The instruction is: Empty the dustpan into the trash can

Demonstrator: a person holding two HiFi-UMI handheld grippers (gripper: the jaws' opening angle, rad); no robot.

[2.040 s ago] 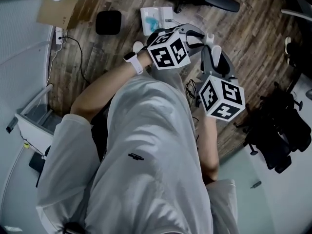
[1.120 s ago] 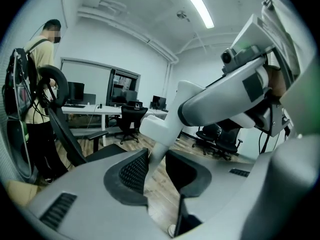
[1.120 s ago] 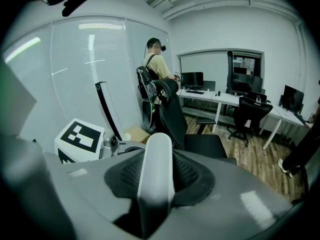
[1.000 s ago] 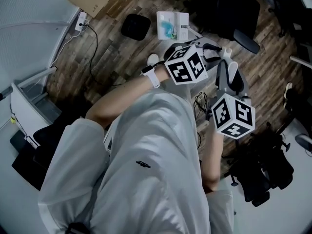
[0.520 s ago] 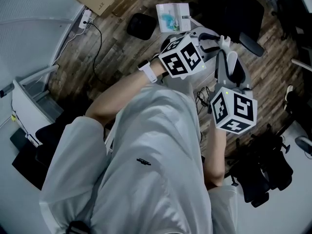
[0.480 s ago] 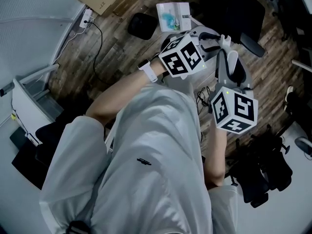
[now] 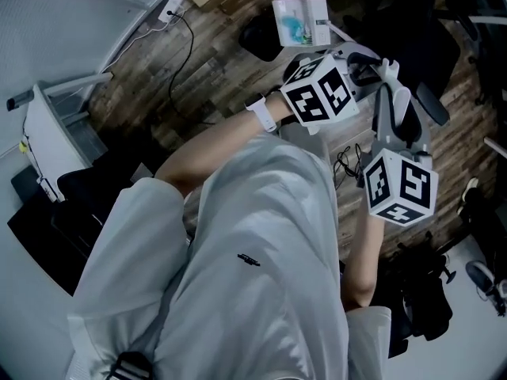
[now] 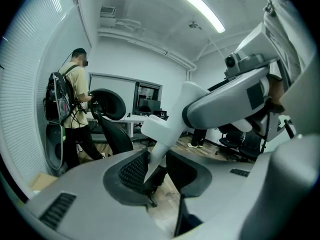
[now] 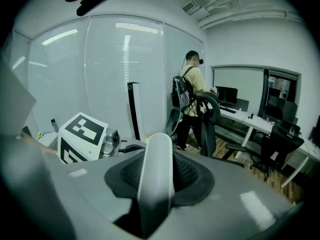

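both forearms reach forward, the left forearm [image 7: 214,145] crossing in from the left, the right forearm [image 7: 358,252] straight ahead. a white band sits on the left wrist [image 7: 261,115]. the tools are close together. the left tool [image 8: 160,170] has its jaws apart, with a white tip [image 8: 150,159] against one pad. the right tool [image 9: 156,184] clamps an upright white handle [image 9: 156,159].

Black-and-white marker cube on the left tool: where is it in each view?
Head view: black-and-white marker cube, upper centre-right, the upper of two cubes.
Left gripper view: not in it.
Right gripper view: lower left.
Shared landmark: standing person with black backpack, in both gripper views only.
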